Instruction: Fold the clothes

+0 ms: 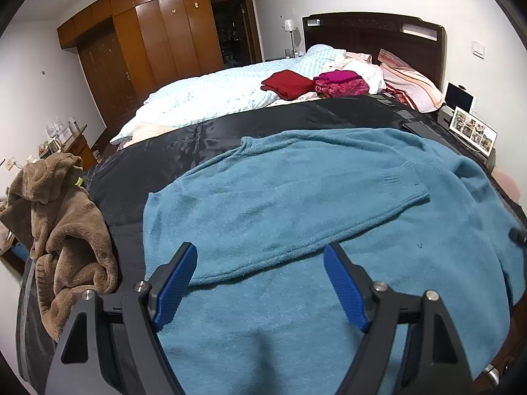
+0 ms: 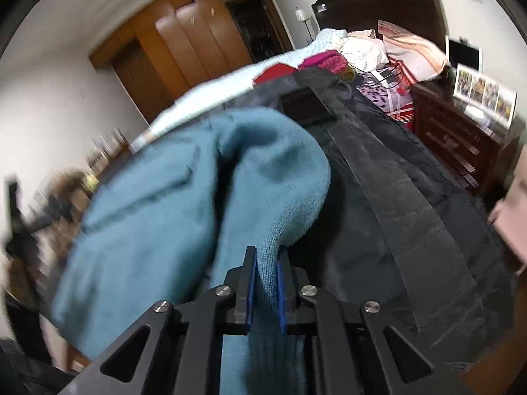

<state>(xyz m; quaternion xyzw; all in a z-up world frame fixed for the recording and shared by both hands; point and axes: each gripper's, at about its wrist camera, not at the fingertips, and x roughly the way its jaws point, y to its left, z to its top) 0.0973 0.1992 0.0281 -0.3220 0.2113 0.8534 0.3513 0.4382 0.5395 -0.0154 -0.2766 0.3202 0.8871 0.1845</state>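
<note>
1. Step in hand, by judgement: folding the teal sweater [image 1: 296,204], spread flat on the black sheet [image 1: 158,164] across the foot of the bed [image 1: 214,98]. One sleeve [image 1: 329,217] already laid slantwise over the body, cuff toward 2 o'clock in the left wrist view.
2. Right gripper [image 2: 266,270]: jaws nearly closed, blue pads pinching an edge of the sweater, knit bulging up out of the grip toward 12 o'clock. View blurred, so which edge is held cannot be told for sure; likely the side or the other sleeve.
3. Left gripper [image 1: 260,283]: jaws wide apart, nothing between them, poised above the sweater's near part with the folded sleeve at 12 o'clock of the pads.
4. Next move, judged: carry the pinched edge across toward the middle, lay it flat and let go; left claw free to pin or smooth the body meanwhile. Soft, thick knit, so likely to slump unless lifted clear.
5. Count: one teal sweater in work; one brown fleece garment [image 1: 66,230] heaped at 9 o'clock; one red folded garment [image 1: 286,84] and one magenta bundle [image 1: 341,82] near the pillows at 12 o'clock; two grippers.
</note>
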